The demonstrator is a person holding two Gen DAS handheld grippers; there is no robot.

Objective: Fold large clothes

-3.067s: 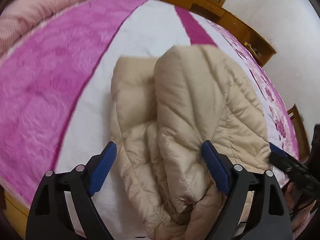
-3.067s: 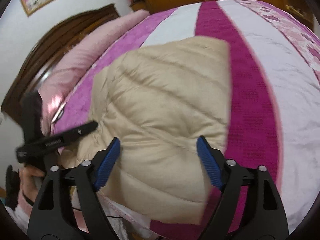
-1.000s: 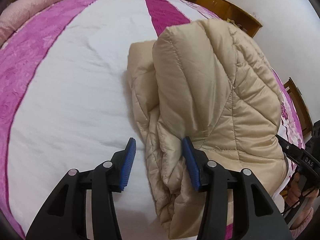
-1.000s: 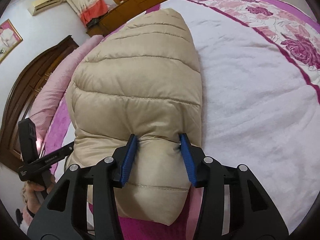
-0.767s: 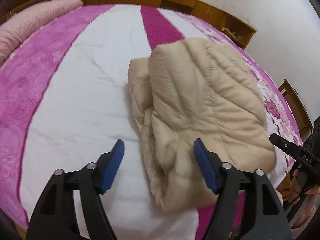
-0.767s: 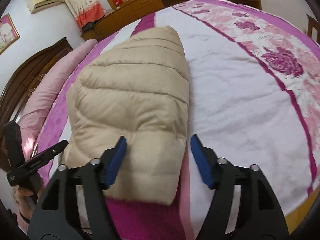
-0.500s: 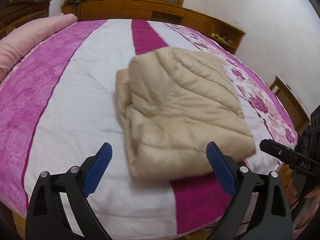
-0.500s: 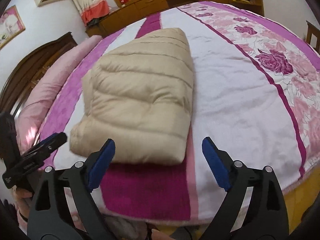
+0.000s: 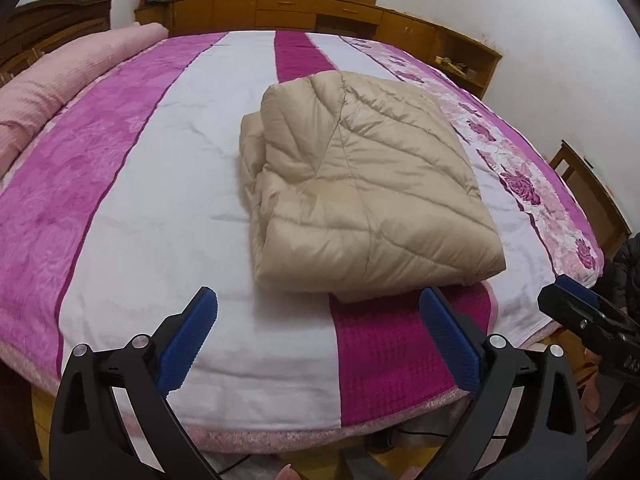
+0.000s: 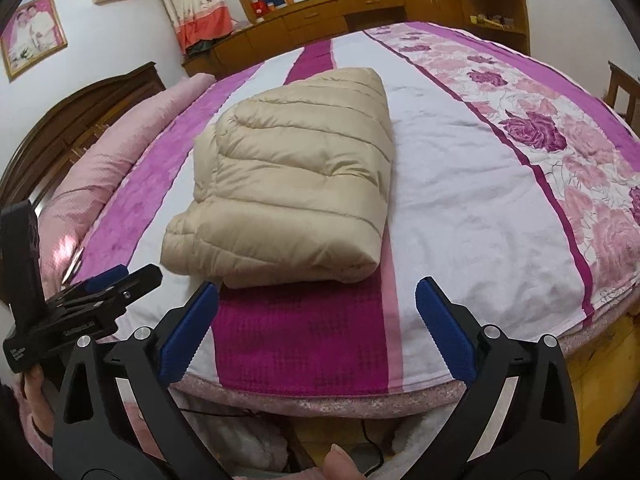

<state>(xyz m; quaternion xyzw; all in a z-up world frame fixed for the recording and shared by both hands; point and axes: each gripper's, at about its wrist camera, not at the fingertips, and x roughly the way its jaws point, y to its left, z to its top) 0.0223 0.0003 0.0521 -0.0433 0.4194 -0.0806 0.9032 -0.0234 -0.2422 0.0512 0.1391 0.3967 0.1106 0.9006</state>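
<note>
Only the letters "DAS" read, on the right claw.

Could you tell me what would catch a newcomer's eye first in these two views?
The folded beige puffer jacket lies as a plump bundle in the middle of the bed, across its white and magenta stripes. In front of it the left gripper and right gripper hang wide open, blue pads clear of the jacket.

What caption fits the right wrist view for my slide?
Folded beige puffer jacket lies on the striped pink bedspread; right gripper open and clear of it.
</note>
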